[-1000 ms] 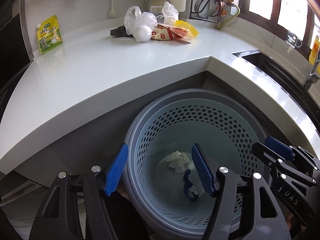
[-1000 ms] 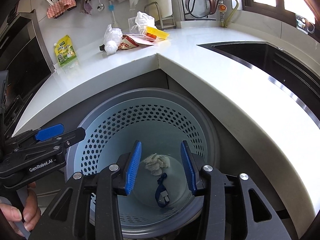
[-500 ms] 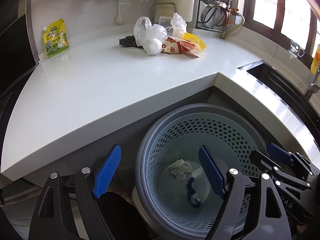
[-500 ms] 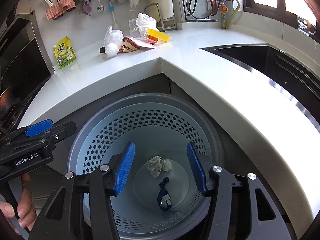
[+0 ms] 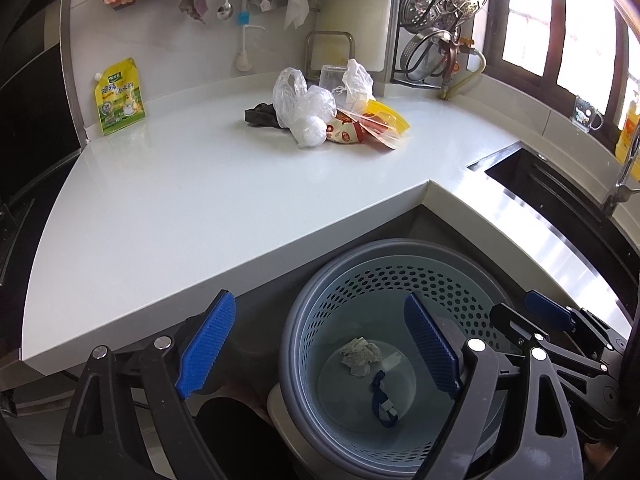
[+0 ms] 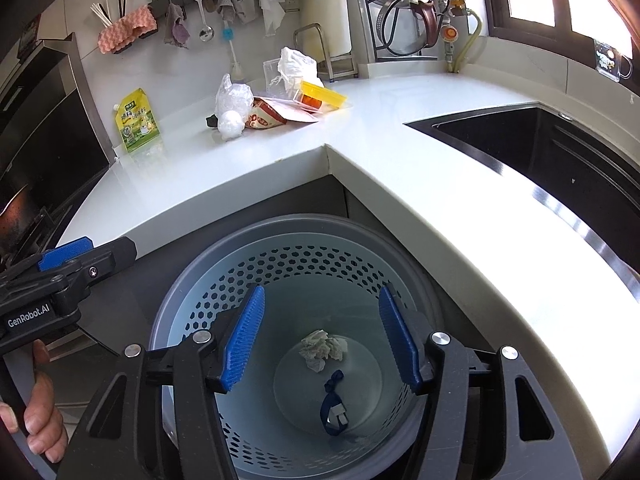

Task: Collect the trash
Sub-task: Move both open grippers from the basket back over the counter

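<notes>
A grey perforated trash bin (image 5: 304,320) (image 6: 192,284) stands on the floor in the counter's corner. In it lie a crumpled tissue (image 5: 360,355) (image 6: 322,349) and a blue strap (image 5: 382,400) (image 6: 334,404). A trash pile lies at the back of the white counter: clear plastic bags (image 5: 300,104) (image 6: 232,98), a red snack wrapper (image 5: 344,132) (image 6: 264,118), a yellow box (image 5: 386,118) (image 6: 322,96), a dark scrap (image 5: 260,114). My left gripper (image 5: 318,346) is open and empty above the bin's left edge. My right gripper (image 6: 322,336) is open and empty over the bin.
A yellow-green pouch (image 5: 119,98) (image 6: 138,124) leans on the back wall. A dark sink (image 6: 532,140) (image 5: 560,196) is set in the counter at right. Cloths and utensils hang on a wall rail (image 6: 208,0). A dish rack with a steamer (image 5: 444,20) stands in the corner.
Both grippers have risen and pulled back from the bin, so more counter shows. The left has shifted left of the bin. Both jaws have opened wider.
</notes>
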### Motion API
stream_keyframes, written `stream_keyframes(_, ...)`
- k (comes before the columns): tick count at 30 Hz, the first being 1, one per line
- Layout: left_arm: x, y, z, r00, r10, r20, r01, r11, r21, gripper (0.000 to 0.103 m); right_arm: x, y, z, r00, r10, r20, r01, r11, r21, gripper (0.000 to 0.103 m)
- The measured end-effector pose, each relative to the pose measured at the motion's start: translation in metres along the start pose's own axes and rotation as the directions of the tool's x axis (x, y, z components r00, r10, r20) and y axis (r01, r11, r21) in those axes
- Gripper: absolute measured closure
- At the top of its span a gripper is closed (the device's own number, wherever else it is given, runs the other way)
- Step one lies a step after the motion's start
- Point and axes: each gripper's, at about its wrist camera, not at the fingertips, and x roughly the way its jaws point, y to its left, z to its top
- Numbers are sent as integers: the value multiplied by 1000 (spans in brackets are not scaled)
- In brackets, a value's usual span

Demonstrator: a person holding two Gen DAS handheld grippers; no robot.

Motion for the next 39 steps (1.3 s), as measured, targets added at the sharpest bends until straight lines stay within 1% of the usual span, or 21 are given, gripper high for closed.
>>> stream_keyframes(3, -4, 2, 7, 1000, -2, 22, 2, 1000, -9, 14, -2, -2, 7, 1000, 2, 13, -2, 1000, 6, 45)
stream_keyframes(8, -6, 6, 19, 999, 7, 53, -6, 1000, -17, 14, 0, -6, 17, 999, -3, 34, 2, 1000, 11, 45)
stream_keyframes(14, 7, 16, 37, 997, 25, 67, -23, 999, -36, 13, 12, -9, 37, 999, 6, 50, -7, 1000, 12, 45)
stream_keyframes(21, 29, 30, 69, 995, 71, 75, -66, 995, -72, 12, 32, -6, 80, 996, 44, 73, -42, 999, -19, 41)
stream_keyframes(24, 38, 32, 85, 992, 90, 88, -83, 994, -74, 9, 44, -5, 99, 997, 28, 76, -25, 999, -31, 41)
stream_keyframes(26, 47, 35, 96, 989, 110, 96, -103, 992, -75, 9, 50, -5, 112, 996, 32, 80, -29, 999, -34, 41)
stream_keyframes(28, 59, 38, 107, 988, 123, 92, -116, 990, -81, 9, 57, -5, 123, 996, 31, 86, -28, 999, -41, 38)
stream_keyframes(33, 87, 42, 130, 991, 122, 61, -116, 988, -97, 9, 80, -10, 150, 997, 50, 67, -48, 998, -28, 36)
stream_keyframes(36, 98, 40, 141, 990, 127, 68, -120, 989, -91, 9, 97, -13, 167, 996, 68, 50, -68, 998, -10, 32)
stream_keyframes(39, 106, 39, 150, 988, 133, 82, -125, 988, -90, 7, 112, -16, 181, 996, 83, 28, -83, 996, 11, 32)
